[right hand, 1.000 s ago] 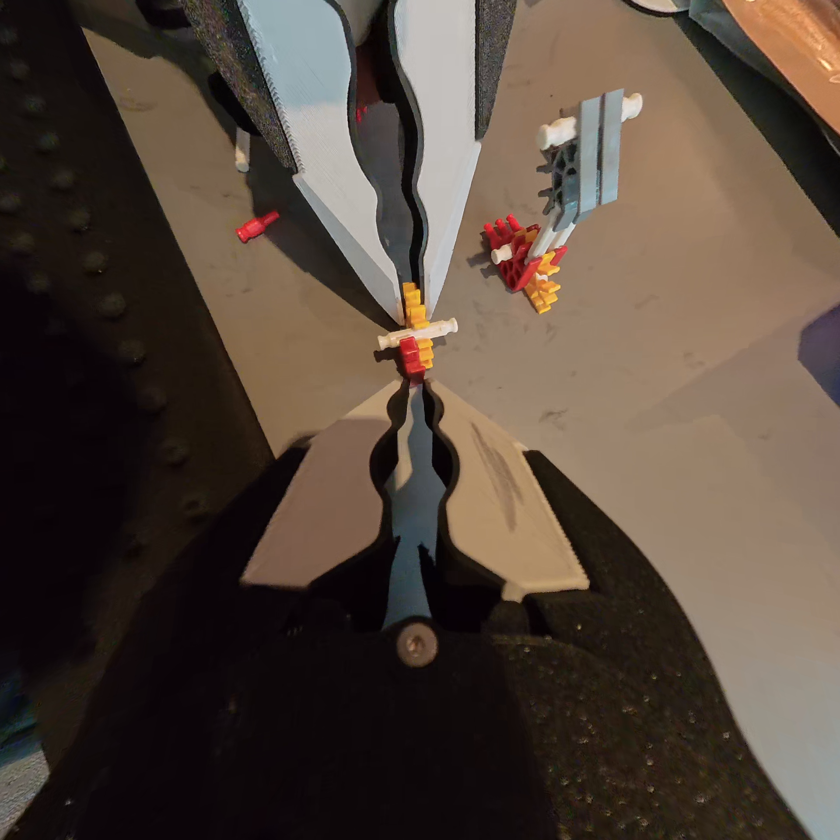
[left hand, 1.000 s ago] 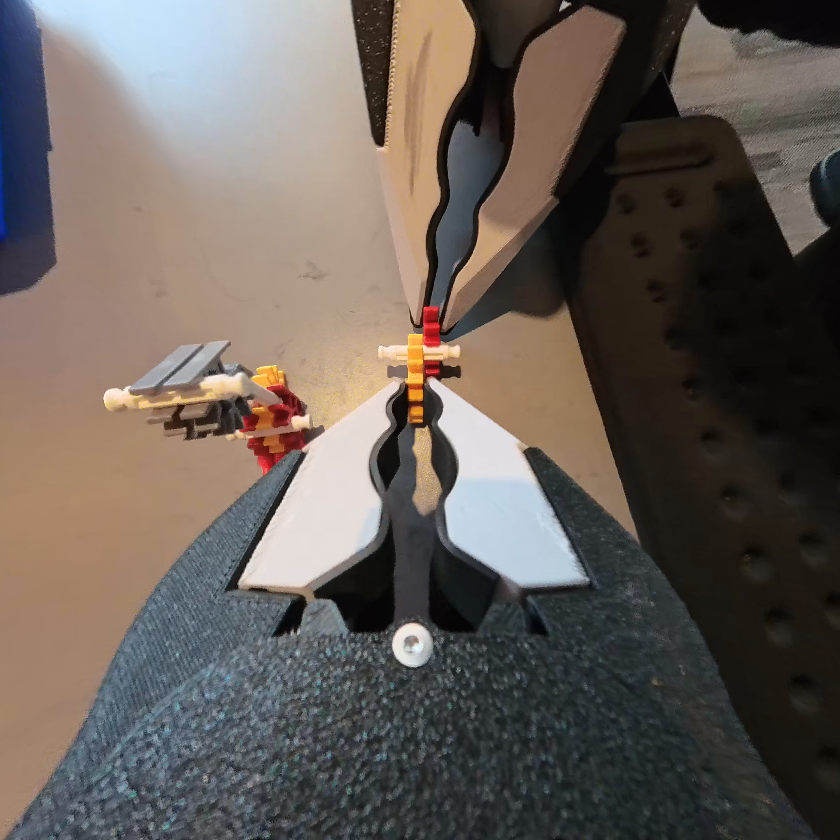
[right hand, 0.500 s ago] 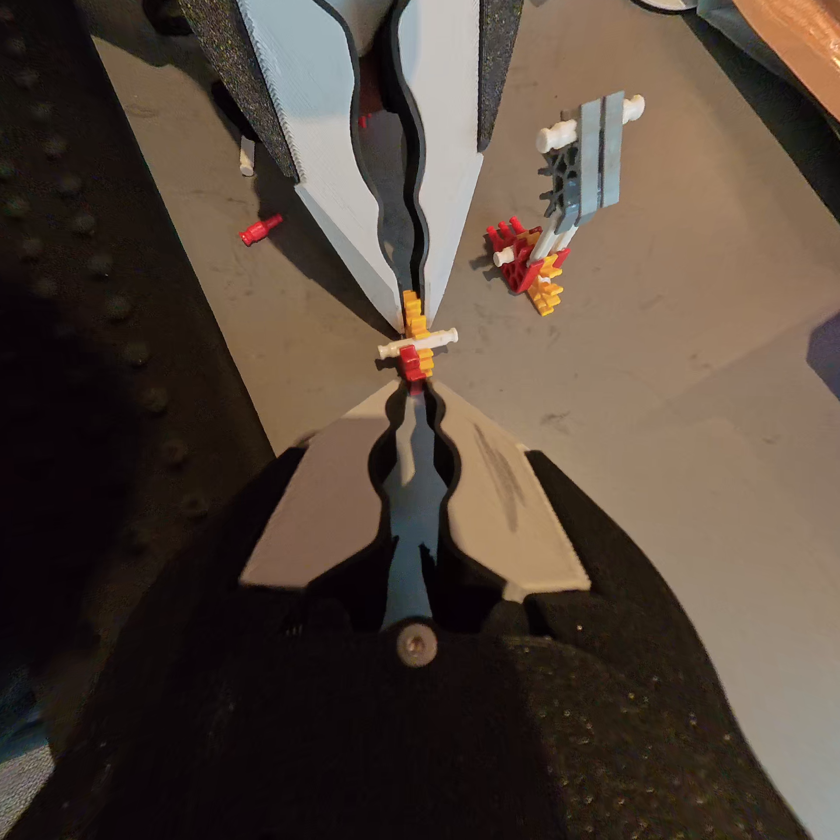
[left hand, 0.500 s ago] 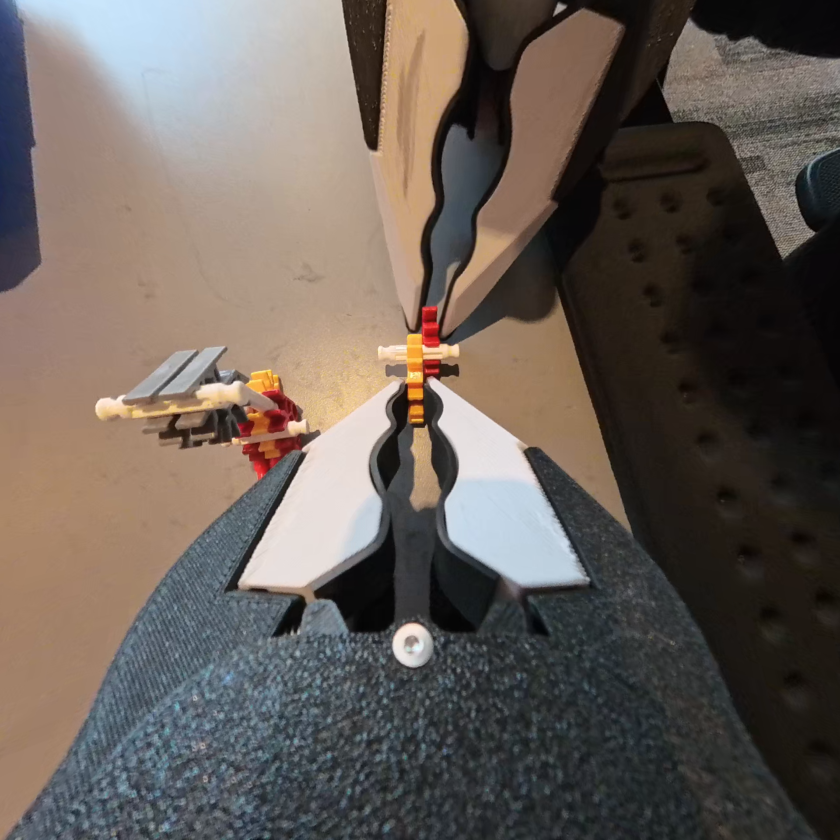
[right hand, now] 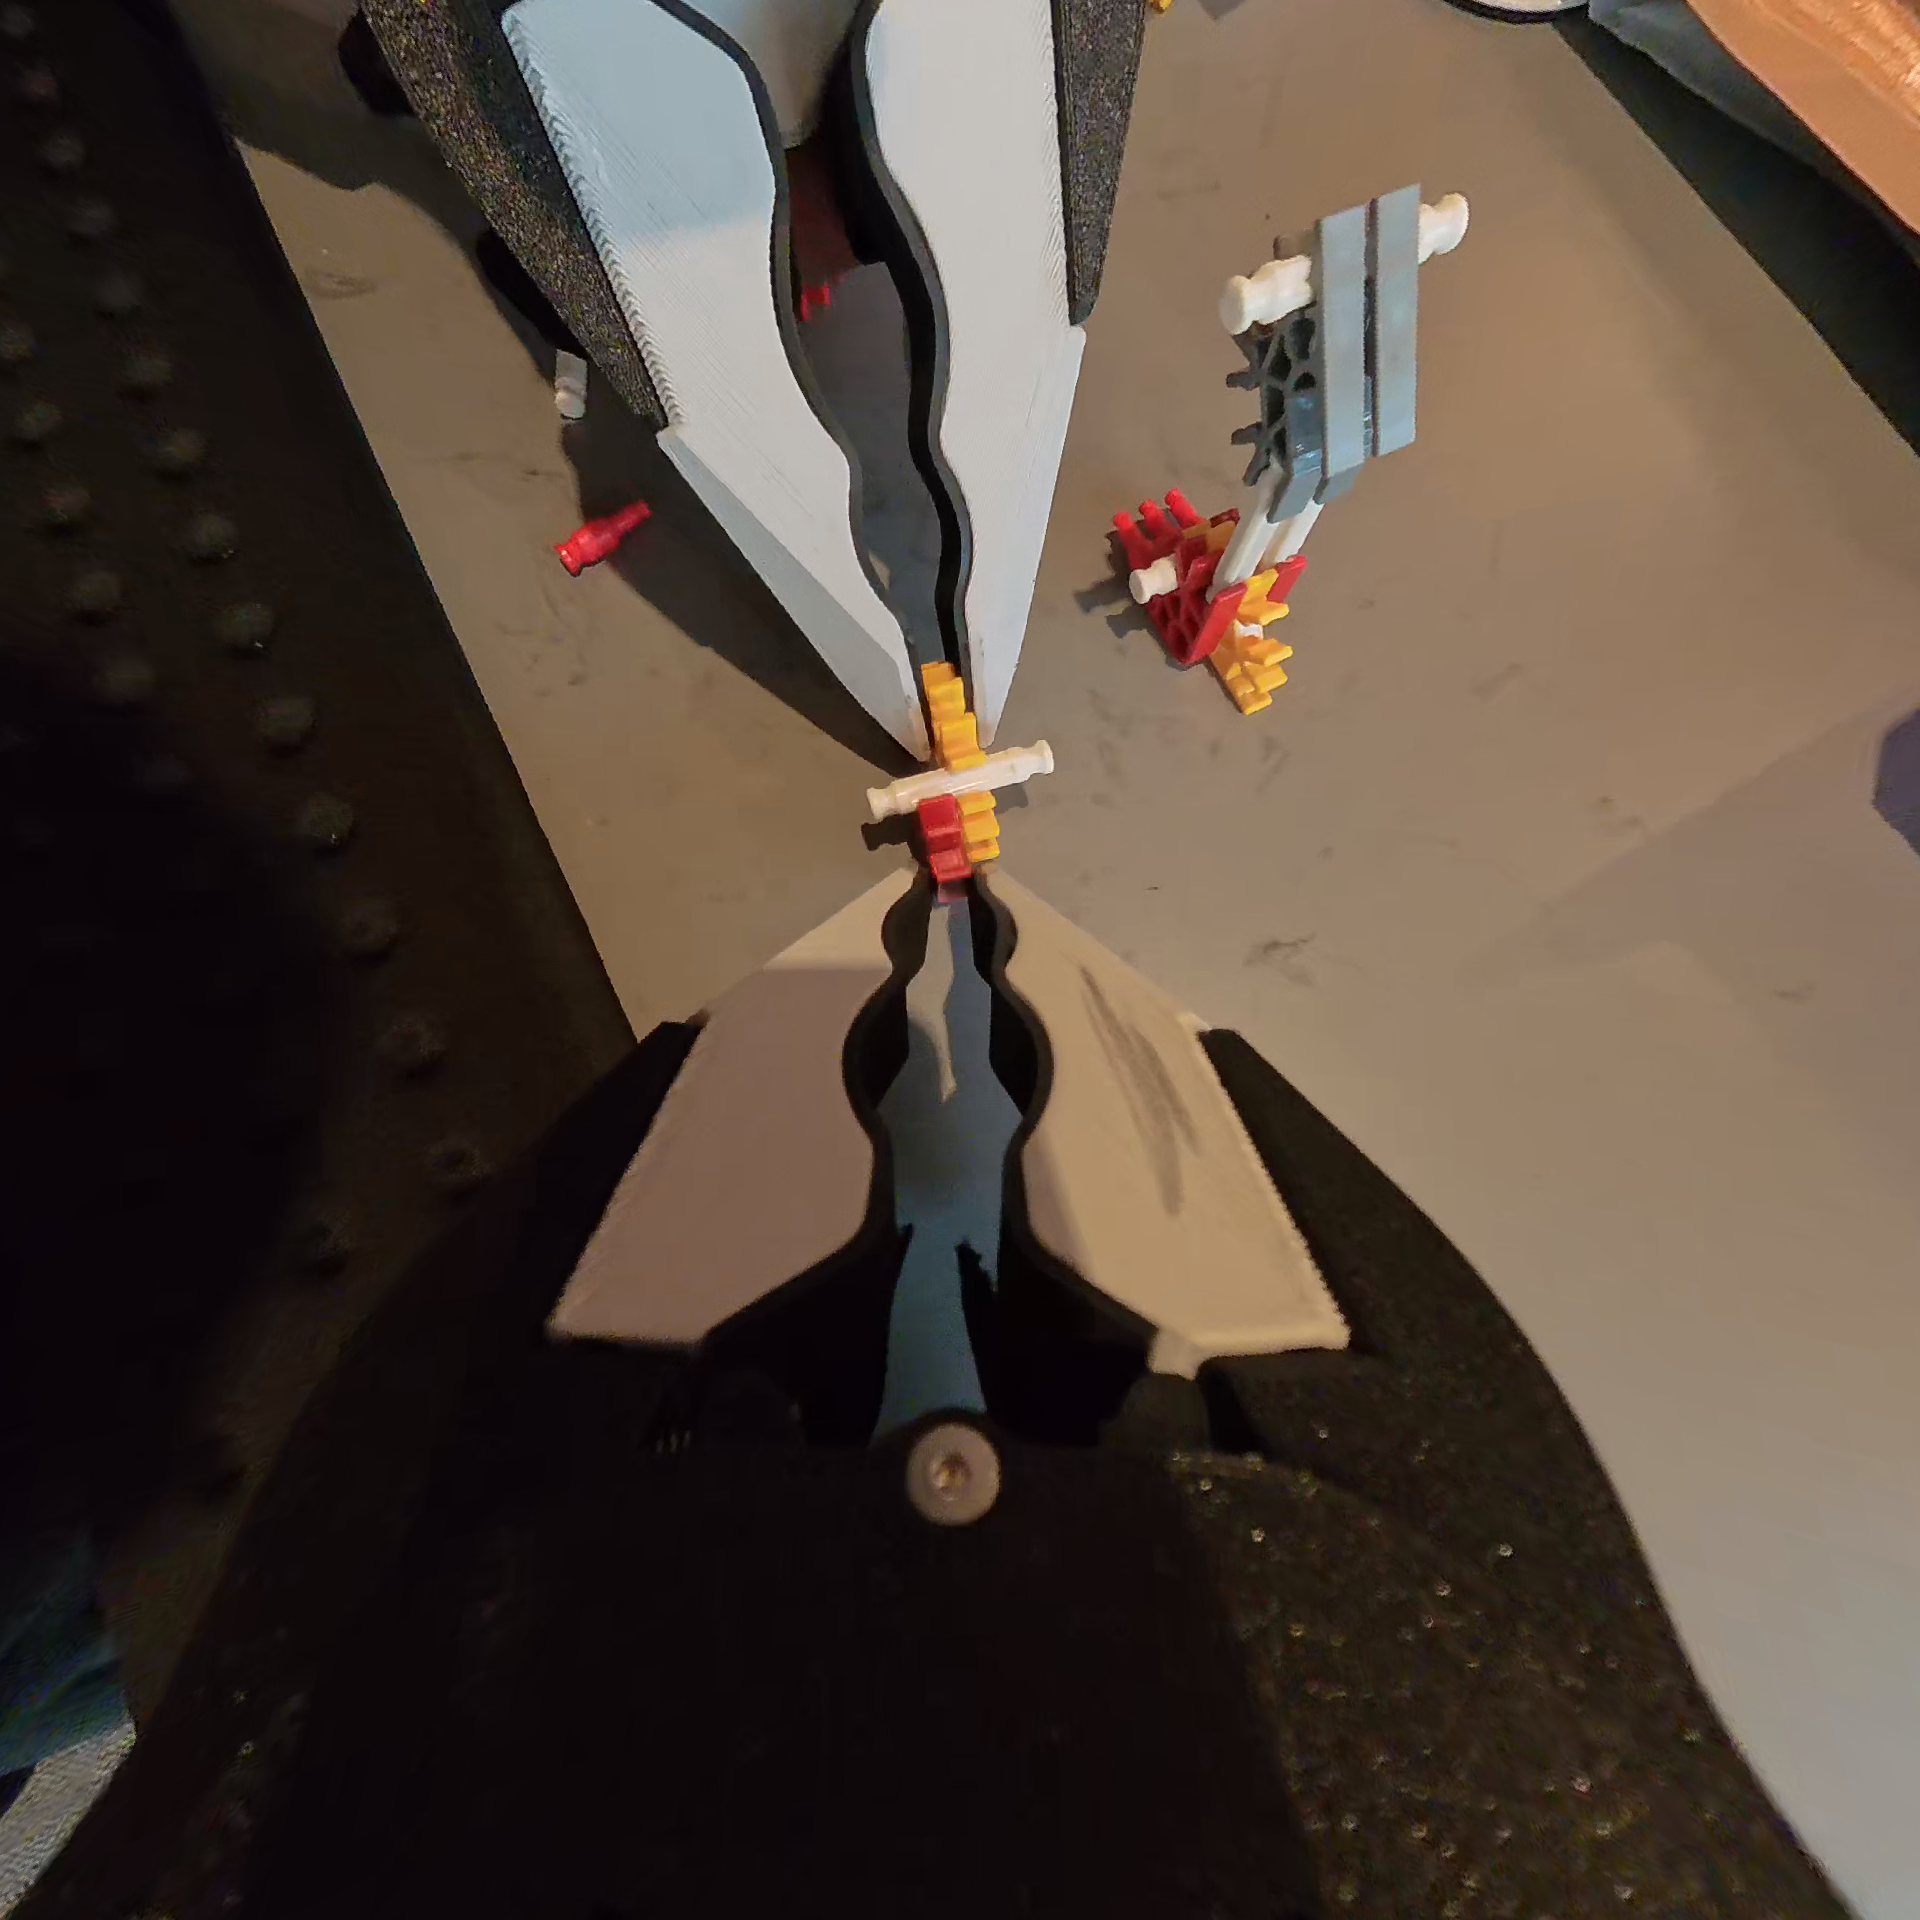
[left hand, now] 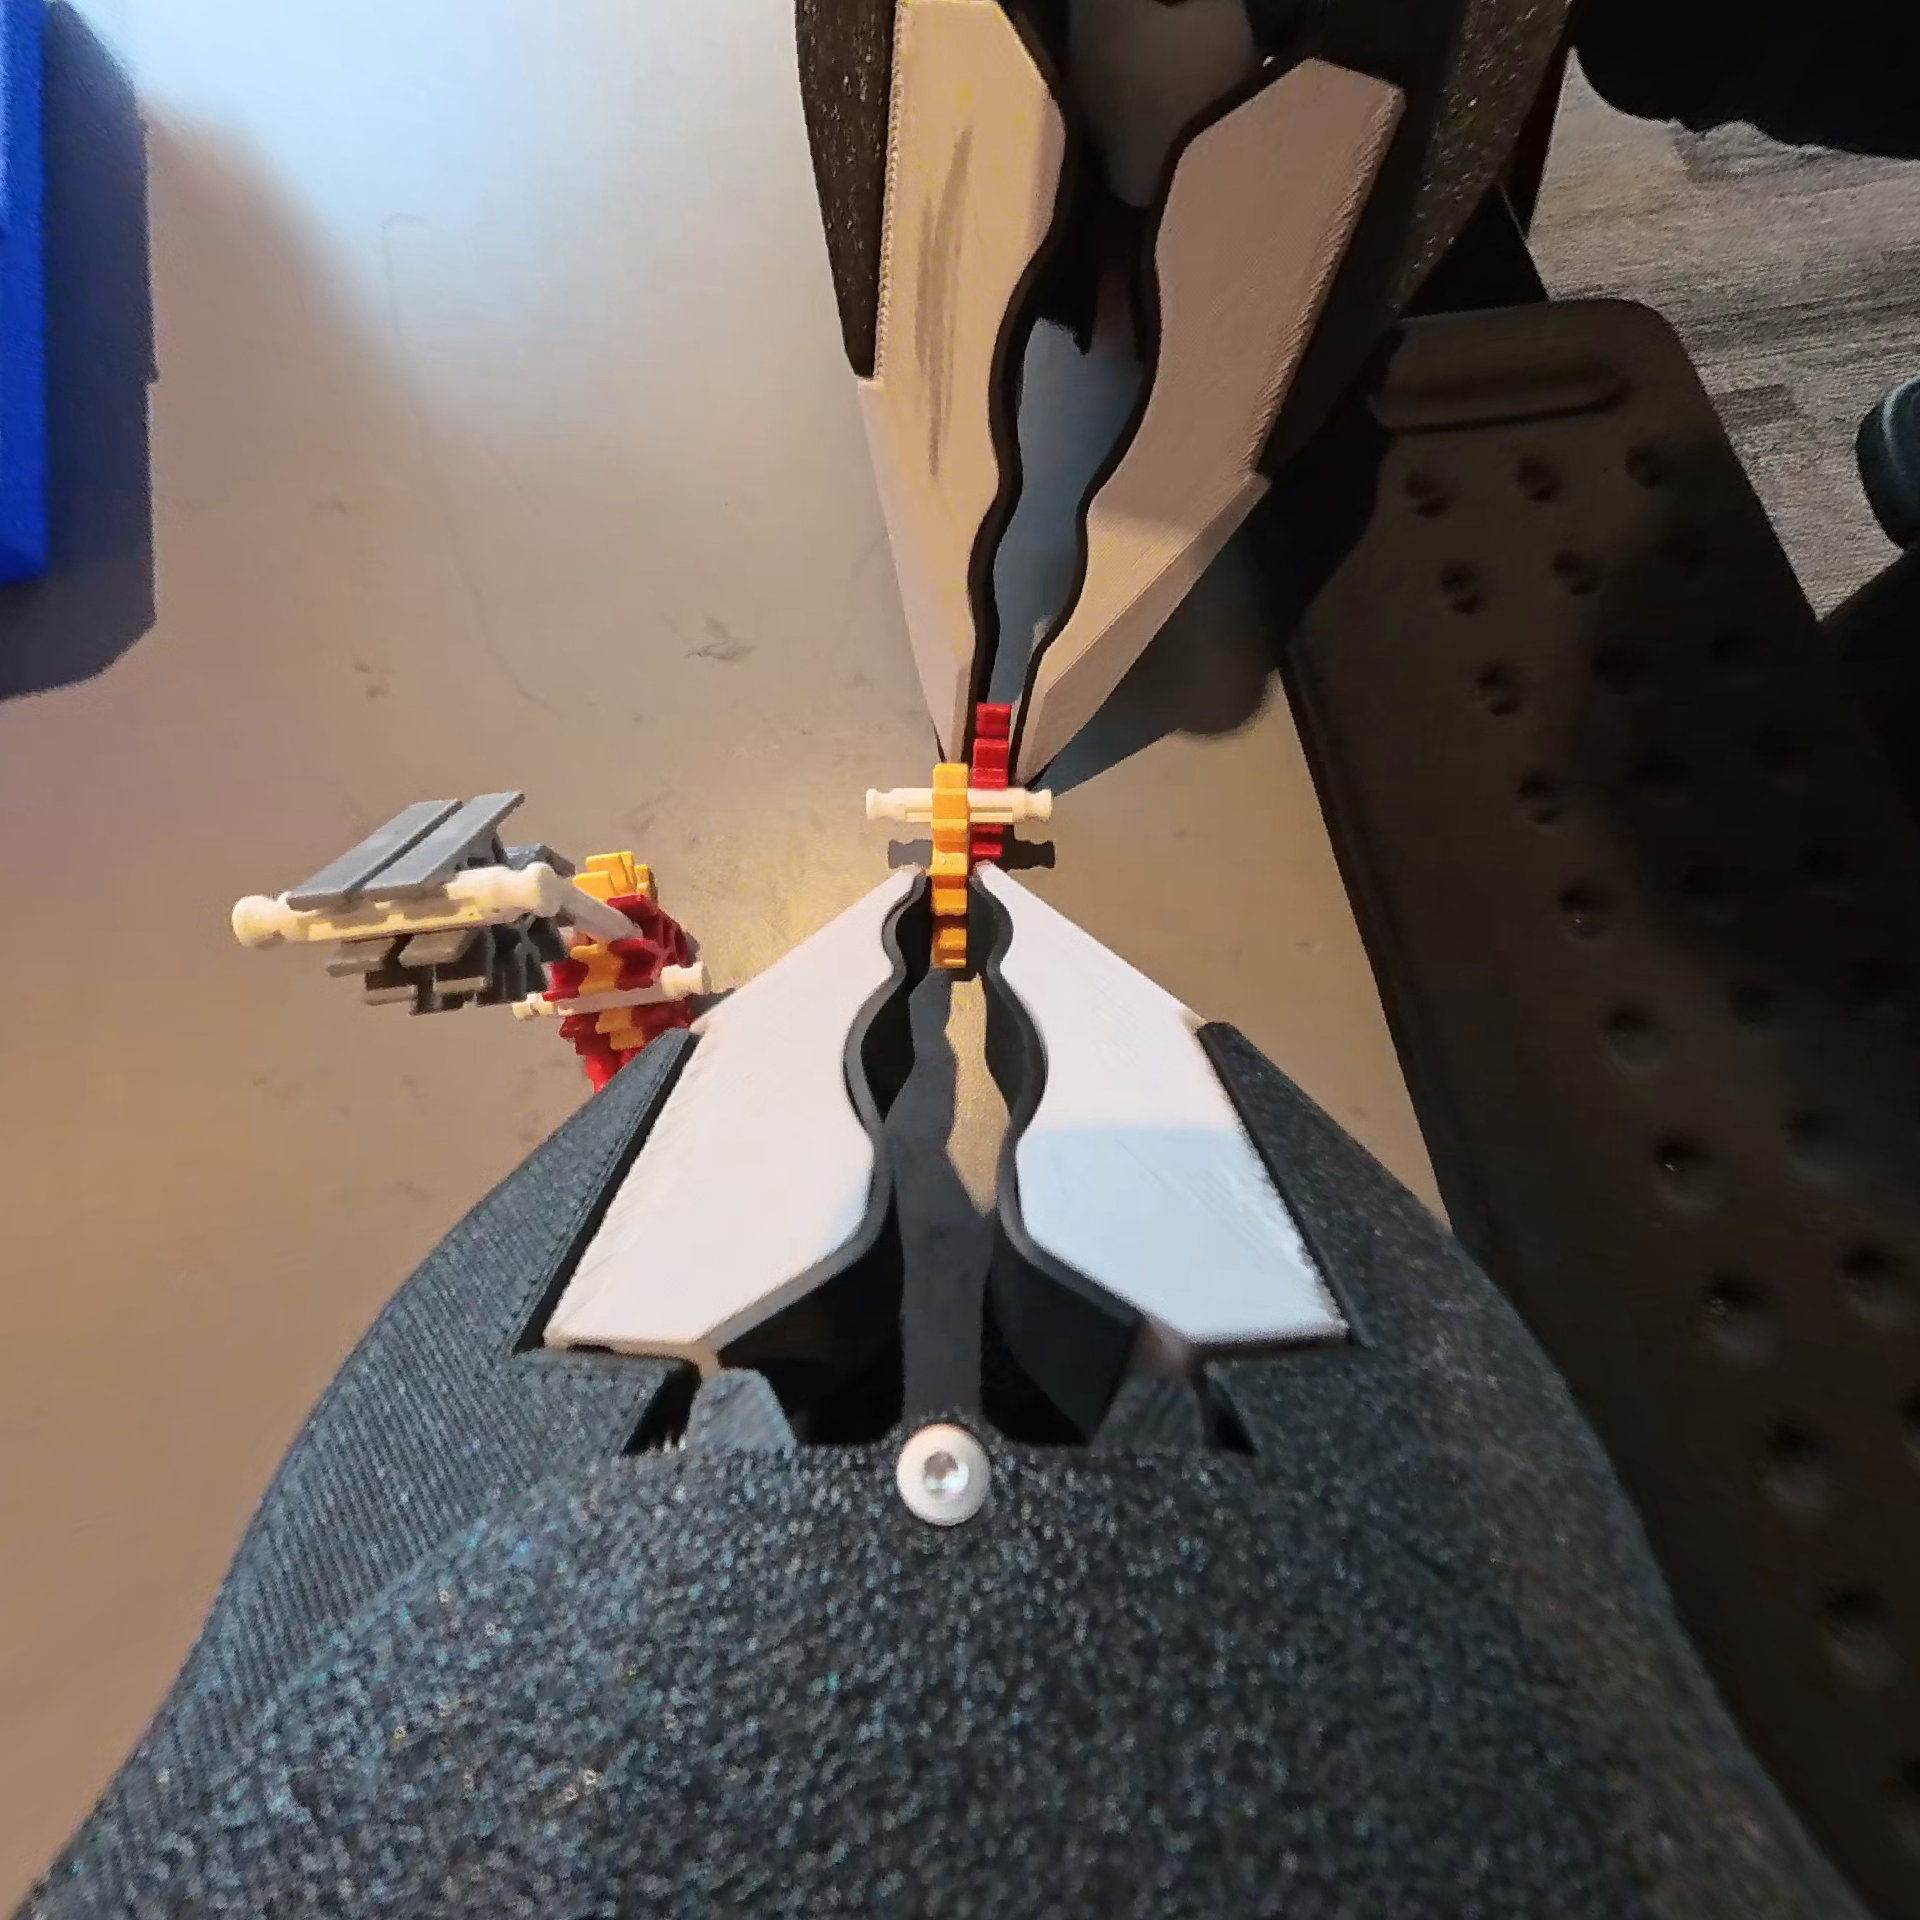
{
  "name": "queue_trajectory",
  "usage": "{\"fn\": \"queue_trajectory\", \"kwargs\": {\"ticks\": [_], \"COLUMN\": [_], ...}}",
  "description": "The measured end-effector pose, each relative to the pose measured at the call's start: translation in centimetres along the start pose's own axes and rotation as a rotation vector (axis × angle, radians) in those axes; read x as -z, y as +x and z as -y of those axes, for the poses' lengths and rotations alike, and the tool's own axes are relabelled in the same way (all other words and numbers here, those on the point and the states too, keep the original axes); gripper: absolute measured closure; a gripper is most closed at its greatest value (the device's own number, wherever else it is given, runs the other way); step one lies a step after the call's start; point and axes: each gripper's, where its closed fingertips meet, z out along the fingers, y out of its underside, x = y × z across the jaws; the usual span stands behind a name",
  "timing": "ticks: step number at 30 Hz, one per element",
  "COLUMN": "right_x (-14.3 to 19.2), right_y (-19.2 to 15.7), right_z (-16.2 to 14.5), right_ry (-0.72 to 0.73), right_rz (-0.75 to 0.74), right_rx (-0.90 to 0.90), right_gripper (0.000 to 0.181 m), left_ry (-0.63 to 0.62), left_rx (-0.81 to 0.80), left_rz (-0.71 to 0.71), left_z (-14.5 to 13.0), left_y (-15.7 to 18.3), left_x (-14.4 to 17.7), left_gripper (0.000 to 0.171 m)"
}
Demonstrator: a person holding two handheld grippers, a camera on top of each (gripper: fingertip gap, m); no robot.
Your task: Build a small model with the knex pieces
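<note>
My left gripper (left hand: 951, 914) is shut on a yellow toothed connector (left hand: 950, 873). My right gripper (right hand: 951, 881) is shut on a red toothed connector (right hand: 943, 831). The two connectors sit side by side on one short white rod (left hand: 956, 803), held above the table between the two grippers, which face each other tip to tip. In the left wrist view the right gripper (left hand: 992, 743) comes in from above on the red connector (left hand: 990, 748). In the right wrist view the left gripper (right hand: 948, 707) comes in from above on the yellow connector (right hand: 954, 717), and the white rod (right hand: 961, 781) crosses between them.
A built piece of grey plates, white rods and red and yellow connectors (left hand: 488, 935) lies on the tan table (left hand: 416, 520), also in the right wrist view (right hand: 1288, 447). A loose red peg (right hand: 603, 535) and a white peg (right hand: 569, 390) lie near a black dimpled mat (left hand: 1662, 935). A blue object (left hand: 21, 291) is at far left. My two grippers' fingertips are within a few centimetres of each other.
Nearly nothing has changed. Both grippers stay shut on the joined connectors; the pair has drifted very slightly against the table.
</note>
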Motion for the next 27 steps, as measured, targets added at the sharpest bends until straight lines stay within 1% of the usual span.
{"fn": "queue_trajectory", "kwargs": {"ticks": [5,13,22,27], "right_x": [-0.03,-0.03,-0.03,-0.04], "right_y": [0.08,0.03,-0.07,-0.11], "right_z": [-0.06,-0.10,-0.10,-0.09], "right_ry": [-0.002,-0.007,-0.008,-0.008], "right_rz": [0.001,0.011,0.035,0.035], "right_rx": [-0.011,-0.012,-0.023,-0.023], "right_gripper": [0.175,0.175,0.175,0.175], "left_ry": [0.025,0.026,-0.007,-0.005], "left_rx": [-0.001,-0.018,-0.097,-0.095], "left_rz": [0.007,-0.003,-0.001,-0.003], "left_z": [0.48,0.57,0.21,0.18], "left_y": [-0.12,-0.05,0.08,0.18], "left_x": [0.02,0.02,-0.31,-0.33], "left_gripper": [0.166,0.166,0.165,0.164]}}
